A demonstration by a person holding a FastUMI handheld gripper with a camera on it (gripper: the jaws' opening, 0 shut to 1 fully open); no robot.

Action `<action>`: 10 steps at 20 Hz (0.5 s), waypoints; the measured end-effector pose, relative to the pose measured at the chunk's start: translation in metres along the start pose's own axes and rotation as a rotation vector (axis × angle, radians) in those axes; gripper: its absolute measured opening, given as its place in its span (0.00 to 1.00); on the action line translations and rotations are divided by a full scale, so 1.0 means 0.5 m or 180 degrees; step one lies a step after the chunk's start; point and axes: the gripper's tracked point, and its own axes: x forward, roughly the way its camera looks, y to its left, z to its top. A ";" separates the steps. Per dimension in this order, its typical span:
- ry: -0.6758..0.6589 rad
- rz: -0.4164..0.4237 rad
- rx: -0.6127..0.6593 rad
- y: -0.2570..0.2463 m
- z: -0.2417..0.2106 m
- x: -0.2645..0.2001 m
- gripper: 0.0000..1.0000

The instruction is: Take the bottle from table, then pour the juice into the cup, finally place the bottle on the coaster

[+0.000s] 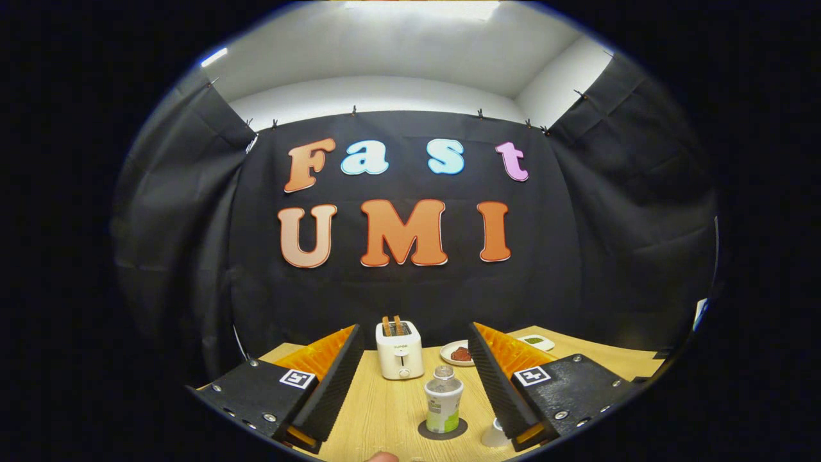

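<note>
The gripper (415, 369) stands wide open, holding nothing. Between its fingers, low in the middle of the frame, the small clear plastic bottle with a green label (443, 399) stands upright on a dark round coaster (442, 430) on the light wooden table (385, 410). The label's writing is too small to read. A small white cup (494, 434), lower right of the bottle, is partly hidden by the right finger. Beyond, a white toaster (399, 350) holds two slices.

Toaster (399, 351), two plates (457, 353) on table (391, 410)
</note>
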 end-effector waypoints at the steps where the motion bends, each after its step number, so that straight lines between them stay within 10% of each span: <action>1: -0.0040 0.0063 0.0001 0.017 0.024 -0.015 0.97; 10: -0.0289 0.0475 -0.0069 0.127 0.170 -0.102 0.97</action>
